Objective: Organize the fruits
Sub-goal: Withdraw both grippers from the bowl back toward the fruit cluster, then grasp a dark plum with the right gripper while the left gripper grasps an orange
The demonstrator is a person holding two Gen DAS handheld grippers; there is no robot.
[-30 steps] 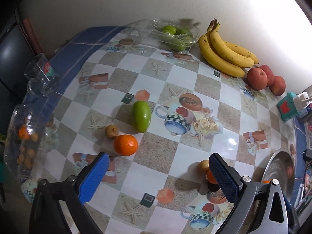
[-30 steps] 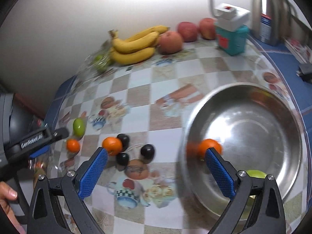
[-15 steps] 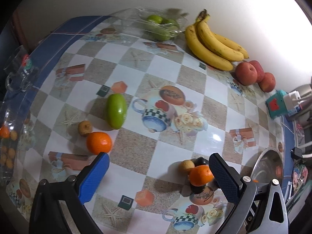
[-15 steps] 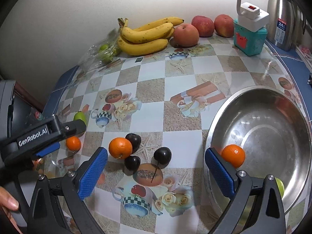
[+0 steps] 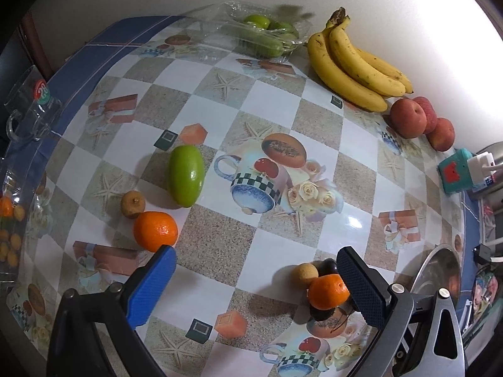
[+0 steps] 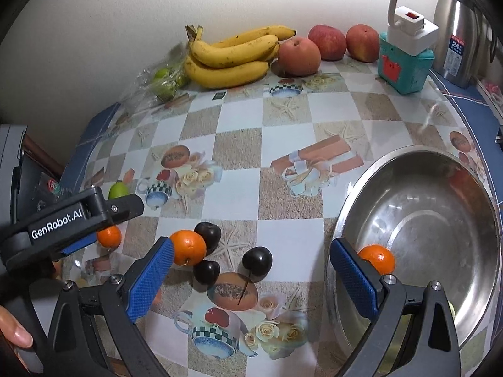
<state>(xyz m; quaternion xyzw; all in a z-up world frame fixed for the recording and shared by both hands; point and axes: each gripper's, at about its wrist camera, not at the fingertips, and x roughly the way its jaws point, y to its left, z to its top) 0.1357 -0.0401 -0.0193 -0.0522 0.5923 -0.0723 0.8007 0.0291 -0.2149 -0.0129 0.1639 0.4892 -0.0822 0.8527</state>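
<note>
- the left tool (image 5: 256,278) hangs over the checked surface (image 5: 220,242) with its blue pads wide apart and nothing between them.
- an orange (image 5: 155,231) lies just off the left pad's tip, touching a small brown fruit (image 5: 133,200); a green mango (image 5: 186,179) lies just beside them.
- by the left tool's other pad, a second orange (image 5: 328,292) sits in a cluster with dark plums (image 5: 327,266) and a pale round fruit (image 5: 305,273).
- the right tool (image 6: 251,270) is also spread wide and grips nothing; it hangs above the surface at the edge of the steel bowl (image 6: 440,194).
- inside the bowl an orange (image 6: 377,259) rests near the rim, behind the right-hand pad.
- bananas (image 6: 232,56) and three apples (image 6: 298,56) line the wall, well apart from both tools, with a bag of green fruit (image 6: 163,78) next to the bananas.
</note>
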